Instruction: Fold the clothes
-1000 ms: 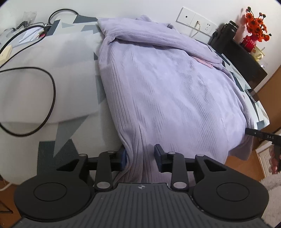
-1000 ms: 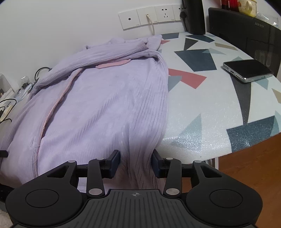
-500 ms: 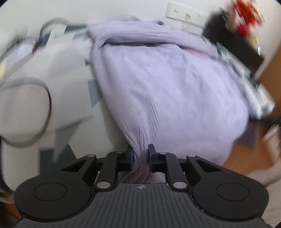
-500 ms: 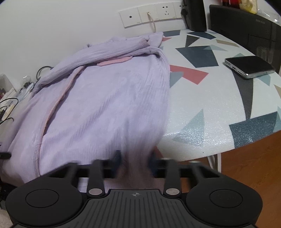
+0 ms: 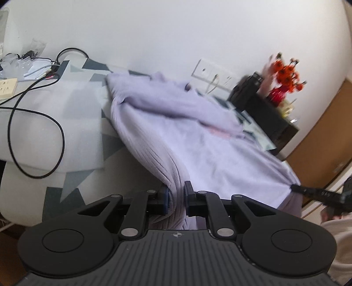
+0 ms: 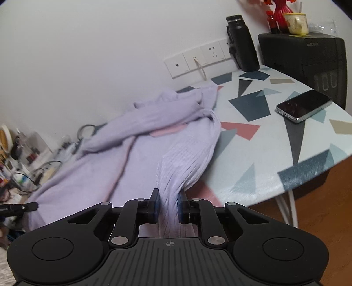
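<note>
The lilac ribbed garment [image 5: 198,140] is lying spread across the patterned counter [image 6: 275,136], its near hem lifting off the edge. The left claw [image 5: 176,197] is pinching one hem corner, the right claw [image 6: 168,205] pinching the other. A smartphone [image 6: 303,109] is sitting well apart, near a black speaker [image 6: 308,57].

**What the views leave unclear**

The garment [image 5: 198,140] hides the counter [image 5: 44,132] beneath it, and its far folds blur in both views. The flowers [image 5: 286,72] are smeared. Clutter [image 6: 19,162] at the left edge of the right view is too blurred to identify. The vase [image 6: 280,8] is cut off by the top edge.
</note>
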A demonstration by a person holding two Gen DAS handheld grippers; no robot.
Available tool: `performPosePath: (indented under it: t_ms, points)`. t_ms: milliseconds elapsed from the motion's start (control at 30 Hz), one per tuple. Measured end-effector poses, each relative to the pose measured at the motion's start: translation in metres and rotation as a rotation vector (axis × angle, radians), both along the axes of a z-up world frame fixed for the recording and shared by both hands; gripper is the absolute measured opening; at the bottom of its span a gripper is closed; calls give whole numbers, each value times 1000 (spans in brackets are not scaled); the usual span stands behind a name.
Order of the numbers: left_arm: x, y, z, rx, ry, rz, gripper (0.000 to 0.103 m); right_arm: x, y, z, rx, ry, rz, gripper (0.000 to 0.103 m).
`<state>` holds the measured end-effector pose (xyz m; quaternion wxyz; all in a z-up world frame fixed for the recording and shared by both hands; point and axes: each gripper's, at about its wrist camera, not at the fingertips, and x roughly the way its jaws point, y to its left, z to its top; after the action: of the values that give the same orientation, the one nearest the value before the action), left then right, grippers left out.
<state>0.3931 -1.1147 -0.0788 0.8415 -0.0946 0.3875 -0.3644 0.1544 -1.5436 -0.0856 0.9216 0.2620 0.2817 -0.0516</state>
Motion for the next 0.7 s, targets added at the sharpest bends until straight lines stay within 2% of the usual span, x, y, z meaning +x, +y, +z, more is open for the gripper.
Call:
performPosePath:
  t_ms: [133, 267, 333, 500, 700]
  points:
    - [1, 19, 7, -96, 14, 16, 13, -26, 18, 11, 17, -22, -25, 14]
    - [23, 20, 19, -161, -9, 28, 13, -26, 20, 23, 15, -39, -70, 14]
    - [39, 14, 29, -179, -40, 28, 13, -16, 16, 34, -5, -60, -93, 14]
    - [87, -14, 51, -162, -107, 53, 13, 25, -10, 67, -48, -119, -127, 14]
    - [144, -46, 78, -141, -188, 81, 13, 91, -64, 85, -42, -154, -145, 14]
